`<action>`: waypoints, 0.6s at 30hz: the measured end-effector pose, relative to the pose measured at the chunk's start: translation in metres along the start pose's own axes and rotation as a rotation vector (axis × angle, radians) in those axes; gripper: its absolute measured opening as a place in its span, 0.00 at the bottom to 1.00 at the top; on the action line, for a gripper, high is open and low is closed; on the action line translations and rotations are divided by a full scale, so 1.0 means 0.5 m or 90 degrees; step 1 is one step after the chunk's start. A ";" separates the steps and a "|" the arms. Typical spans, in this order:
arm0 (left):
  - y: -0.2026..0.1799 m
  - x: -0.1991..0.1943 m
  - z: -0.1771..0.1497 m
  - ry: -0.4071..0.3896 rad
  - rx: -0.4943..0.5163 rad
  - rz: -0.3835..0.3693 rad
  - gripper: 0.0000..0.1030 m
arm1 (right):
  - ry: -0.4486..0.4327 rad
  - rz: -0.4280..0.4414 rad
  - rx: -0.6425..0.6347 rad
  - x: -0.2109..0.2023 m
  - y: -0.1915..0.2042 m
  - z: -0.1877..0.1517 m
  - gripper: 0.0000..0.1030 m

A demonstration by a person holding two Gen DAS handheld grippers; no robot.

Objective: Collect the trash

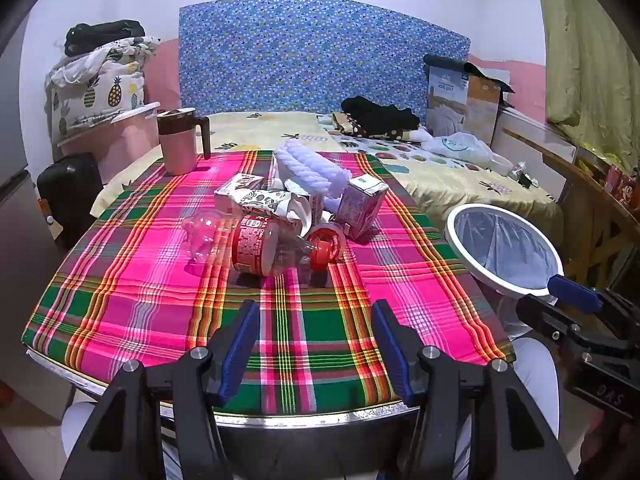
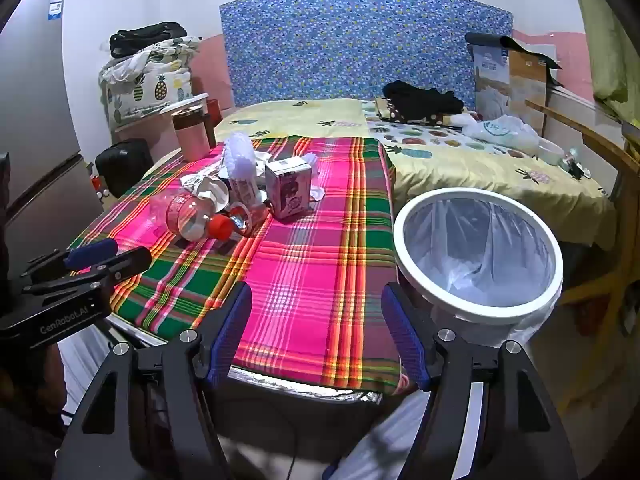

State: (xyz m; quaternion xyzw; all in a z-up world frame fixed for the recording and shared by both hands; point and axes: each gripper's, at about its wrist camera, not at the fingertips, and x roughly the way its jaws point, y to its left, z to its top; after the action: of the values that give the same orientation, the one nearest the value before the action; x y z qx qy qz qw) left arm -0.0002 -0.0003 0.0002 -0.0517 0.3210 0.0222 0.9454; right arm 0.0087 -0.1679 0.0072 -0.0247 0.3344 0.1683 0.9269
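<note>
The bed (image 1: 460, 184) fills the back of the room. In front of it stands the worktop (image 1: 132, 312) with a pink plaid cloth. Just beside its right edge is the bin (image 2: 404, 216), white rim, with a clear liner inside; it looks empty.

The trash lies in one pile near the middle of the worktop: an empty bottle (image 1: 252, 244) on its side with a red cap, a small carton (image 2: 287, 188) standing, crumpled wrappers (image 1: 260, 200) and a white fluffy thing (image 1: 308, 168) behind them. A pink jug (image 1: 180, 144) stands apart at the far left corner; I think it is not trash.

No piece is taken yet, I judge. A good start is the bottle, which is nearest; it should be gripped across its body, because it is round and may roll.

The left tool (image 1: 316, 344) is open rather wide and holds nothing. The right tool (image 2: 318, 332) is fully open, also empty, and touches nothing.
</note>
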 end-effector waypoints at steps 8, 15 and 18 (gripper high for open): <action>-0.004 -0.006 -0.004 -0.001 0.003 0.005 0.56 | -0.001 -0.001 0.001 0.001 0.000 0.000 0.67; -0.003 0.001 0.005 0.002 0.001 0.003 0.56 | -0.002 -0.001 0.000 0.001 0.000 0.001 0.67; 0.001 -0.001 0.004 0.002 0.001 0.003 0.56 | -0.002 -0.002 -0.001 0.001 0.001 0.001 0.67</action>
State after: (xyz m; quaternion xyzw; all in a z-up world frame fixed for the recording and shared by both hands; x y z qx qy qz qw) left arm 0.0006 0.0005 0.0022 -0.0502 0.3226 0.0237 0.9449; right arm 0.0092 -0.1673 0.0075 -0.0254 0.3328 0.1674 0.9277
